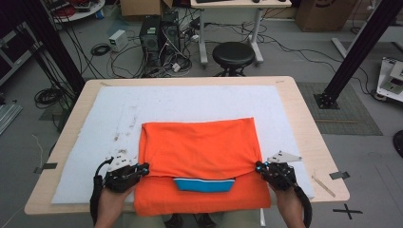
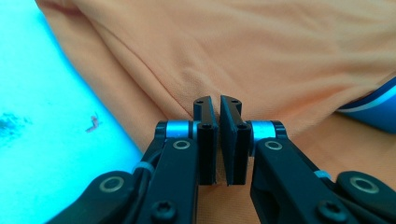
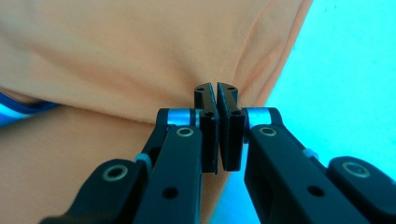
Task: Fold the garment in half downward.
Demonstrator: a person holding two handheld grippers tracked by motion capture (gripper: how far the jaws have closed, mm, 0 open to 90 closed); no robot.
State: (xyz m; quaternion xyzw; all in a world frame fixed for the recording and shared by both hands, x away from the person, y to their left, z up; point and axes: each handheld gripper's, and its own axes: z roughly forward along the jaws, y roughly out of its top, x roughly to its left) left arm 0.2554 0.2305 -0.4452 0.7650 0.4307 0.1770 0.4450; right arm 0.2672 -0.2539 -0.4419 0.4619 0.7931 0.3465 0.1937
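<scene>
A wooden table (image 1: 304, 118) carries a white mat (image 1: 190, 102), on which an orange shirt (image 1: 199, 147) lies folded at the near edge, its blue collar (image 1: 204, 185) showing. The left gripper (image 1: 142, 167) is clamped on the fold's left edge. The right gripper (image 1: 259, 166) is clamped on its right edge.

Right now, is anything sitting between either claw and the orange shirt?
Nothing visible. The left claw is closed on the left edge of the orange shirt, and the right claw is closed on its right edge; both gripper views show fabric pinched at the jaw tips.
</scene>
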